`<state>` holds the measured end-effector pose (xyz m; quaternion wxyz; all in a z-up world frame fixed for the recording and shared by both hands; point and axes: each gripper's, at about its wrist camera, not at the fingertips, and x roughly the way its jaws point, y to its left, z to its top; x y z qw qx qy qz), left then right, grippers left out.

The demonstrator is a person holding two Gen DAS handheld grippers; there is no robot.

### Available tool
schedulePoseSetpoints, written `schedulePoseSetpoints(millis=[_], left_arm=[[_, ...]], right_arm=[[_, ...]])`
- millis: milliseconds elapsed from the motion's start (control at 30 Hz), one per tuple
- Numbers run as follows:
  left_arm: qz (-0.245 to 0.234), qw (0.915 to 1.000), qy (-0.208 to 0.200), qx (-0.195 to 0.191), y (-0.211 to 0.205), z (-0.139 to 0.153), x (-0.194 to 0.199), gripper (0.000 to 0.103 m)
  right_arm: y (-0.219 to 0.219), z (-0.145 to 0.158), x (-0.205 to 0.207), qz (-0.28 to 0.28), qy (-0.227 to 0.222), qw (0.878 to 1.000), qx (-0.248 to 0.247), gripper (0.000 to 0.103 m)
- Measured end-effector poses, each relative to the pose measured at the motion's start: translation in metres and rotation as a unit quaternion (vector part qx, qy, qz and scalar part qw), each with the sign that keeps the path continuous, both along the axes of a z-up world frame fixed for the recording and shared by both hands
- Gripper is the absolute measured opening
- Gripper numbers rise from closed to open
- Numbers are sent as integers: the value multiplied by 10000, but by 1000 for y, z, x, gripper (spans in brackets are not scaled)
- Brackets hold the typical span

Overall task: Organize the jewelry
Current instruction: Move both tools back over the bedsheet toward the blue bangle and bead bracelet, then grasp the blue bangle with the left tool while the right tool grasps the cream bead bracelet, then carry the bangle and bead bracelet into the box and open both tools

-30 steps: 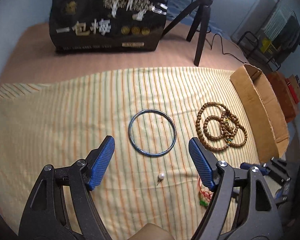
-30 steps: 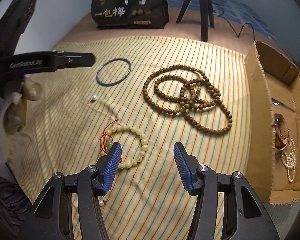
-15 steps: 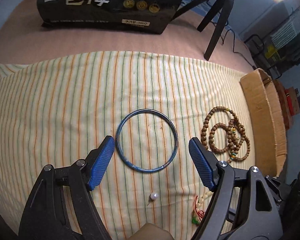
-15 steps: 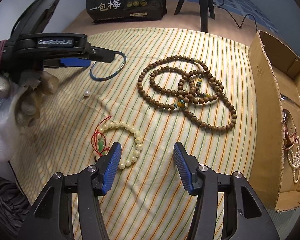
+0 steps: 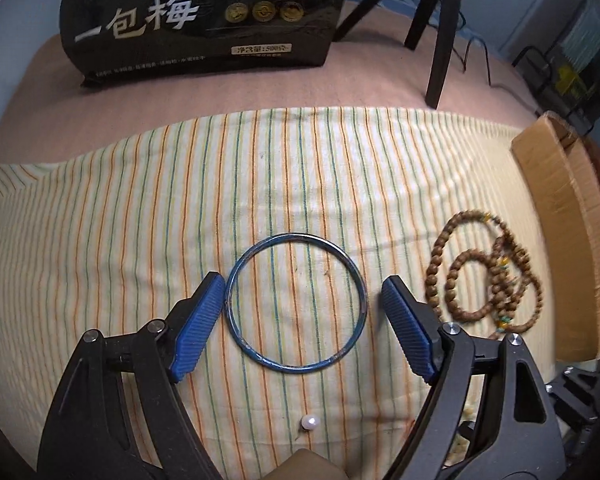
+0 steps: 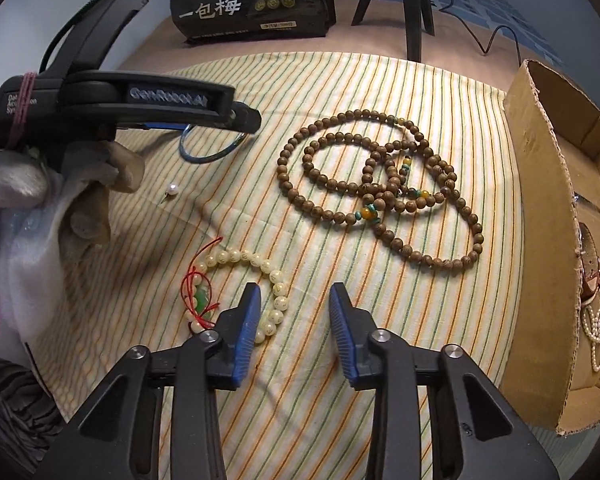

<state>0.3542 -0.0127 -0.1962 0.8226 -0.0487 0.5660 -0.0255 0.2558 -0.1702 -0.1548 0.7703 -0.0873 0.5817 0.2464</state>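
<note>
Right, we have the left tongs spread wide over the striped cloth, one blue pad on either side of the blue bangle, which lies flat on the cloth. The left pad looks to be just at the bangle's rim; whether it touches, we cannot tell. Nearer us than the bangle, a small pearl stud lies loose. Off to the right the wooden bead string sits coiled, and beyond it stands the cardboard box.

From the right wrist view, our right tongs are also spread, gripping nothing, held above the cloth. Their left pad overlaps the near edge of the cream bead bracelet with its red cord and green charm. The long wooden bead string loops across the middle, well apart from the bracelet. Inside the cardboard box we see a pearl strand and a brownish piece we cannot identify. At the far edge of the worktop stand a black snack bag and a tripod.
</note>
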Motion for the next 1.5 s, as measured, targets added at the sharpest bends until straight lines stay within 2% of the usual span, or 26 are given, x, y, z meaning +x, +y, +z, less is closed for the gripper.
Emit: schedulePoseSetpoints(millis=[100,167,233,333,533,767,1033,1233,1500], left_arm=[[-85,9997,-42,239,-13,-3,1,83],[-89,9996,-62,271,-16,-4,2,82],[-73,9994,-102,319,-17,-3,3,74],[-77,9995,-125,265,-21,-4,5,74],[-113,9994,-184,271,-17,-4,1,74],[-28,9990,-377,221,1,17,-17,74],[35,9974,-715,90,15,48,-42,74],[43,9951,-980,-156,24,79,-60,74],[22,9901,-1360,-345,13,112,-65,74]], right_arm=[[7,-3,0,82,-32,9999,-119,26],[14,-7,-2,192,-123,9993,-304,22],[21,-8,-5,308,-201,9985,-403,11],[29,-8,-10,422,-322,9973,-512,7],[37,0,-17,434,-445,9975,-334,6],[36,32,-26,528,-797,9954,-36,6],[31,59,-34,523,-1162,9918,137,6],[23,77,-38,427,-1410,9888,223,6],[-3,100,-31,67,-1720,9843,391,6]])
